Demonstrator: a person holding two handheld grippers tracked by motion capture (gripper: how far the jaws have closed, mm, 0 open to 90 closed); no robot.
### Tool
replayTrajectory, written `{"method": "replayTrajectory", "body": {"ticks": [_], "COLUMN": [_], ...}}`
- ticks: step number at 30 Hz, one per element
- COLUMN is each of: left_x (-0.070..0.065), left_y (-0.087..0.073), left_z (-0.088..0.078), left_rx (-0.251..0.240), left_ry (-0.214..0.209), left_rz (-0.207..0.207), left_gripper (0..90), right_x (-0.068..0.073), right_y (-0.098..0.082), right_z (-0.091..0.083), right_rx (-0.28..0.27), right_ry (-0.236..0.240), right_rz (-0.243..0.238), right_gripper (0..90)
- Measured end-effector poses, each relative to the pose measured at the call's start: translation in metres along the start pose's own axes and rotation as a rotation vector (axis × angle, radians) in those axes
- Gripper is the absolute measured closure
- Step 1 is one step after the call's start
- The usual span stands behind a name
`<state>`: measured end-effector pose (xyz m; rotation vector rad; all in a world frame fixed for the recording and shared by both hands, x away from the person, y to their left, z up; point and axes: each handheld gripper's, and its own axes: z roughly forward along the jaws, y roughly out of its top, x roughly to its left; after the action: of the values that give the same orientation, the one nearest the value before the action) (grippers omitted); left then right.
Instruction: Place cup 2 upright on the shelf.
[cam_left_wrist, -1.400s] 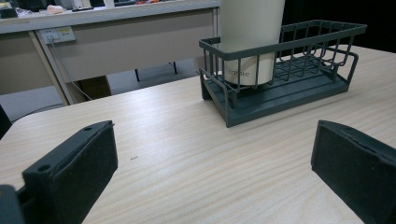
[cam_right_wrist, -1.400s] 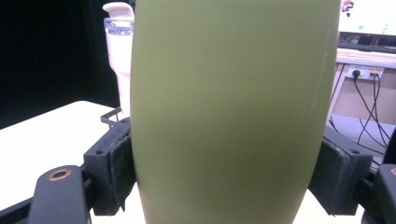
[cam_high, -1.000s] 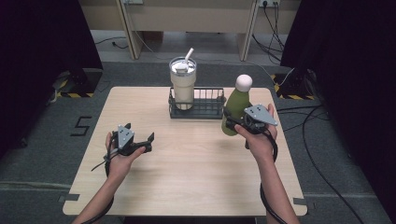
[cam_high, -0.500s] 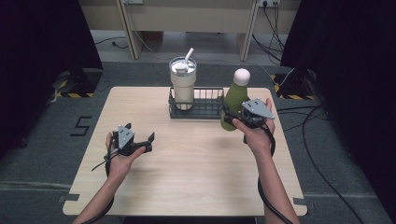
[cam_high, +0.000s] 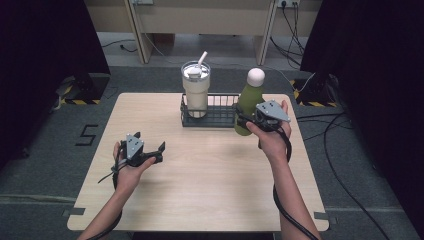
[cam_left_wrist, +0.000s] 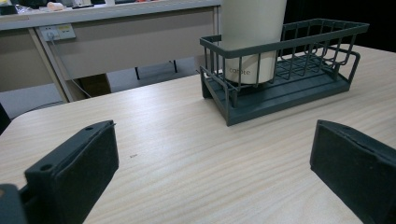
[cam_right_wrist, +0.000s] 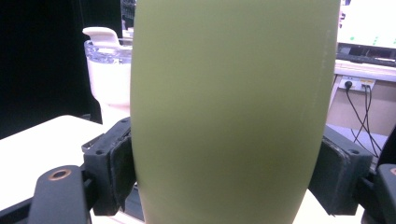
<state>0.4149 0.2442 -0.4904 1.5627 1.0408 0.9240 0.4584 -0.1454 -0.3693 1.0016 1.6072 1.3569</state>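
Note:
A green bottle (cam_high: 248, 102) with a white round cap stands upright at the right end of the dark wire basket (cam_high: 220, 120). My right gripper (cam_high: 244, 121) is shut on its lower body, and both pads press its sides in the right gripper view, around the green bottle (cam_right_wrist: 233, 112). Whether its base touches the table is hidden. A cream tumbler (cam_high: 196, 87) with a lid and straw stands in the basket's left half. My left gripper (cam_high: 159, 152) is open and empty, low over the table's left part, aimed at the basket (cam_left_wrist: 289, 91) and tumbler (cam_left_wrist: 252, 42).
The light wooden table (cam_high: 210, 185) is bare in front of the basket. The basket's right half holds nothing. Desk legs, wall sockets and cables lie on the floor beyond the far edge, with dark curtains at both sides.
The right hand has carried the bottle a little farther away and to the left, closer to the basket's right end. The left hand has stayed where it was.

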Motion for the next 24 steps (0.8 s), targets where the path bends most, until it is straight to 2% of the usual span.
{"method": "replayTrajectory", "body": {"ticks": [24], "left_x": [-0.001], "left_y": [0.0], "left_z": [0.0], "left_rx": [-0.001], "left_ry": [-0.003], "left_rz": [-0.001], "left_gripper": [0.4], "right_x": [0.0], "right_y": [0.017], "right_z": [0.024], "right_rx": [-0.001], "right_ry": [-0.004], "right_rz": [-0.005], "right_gripper": [21.2]}}
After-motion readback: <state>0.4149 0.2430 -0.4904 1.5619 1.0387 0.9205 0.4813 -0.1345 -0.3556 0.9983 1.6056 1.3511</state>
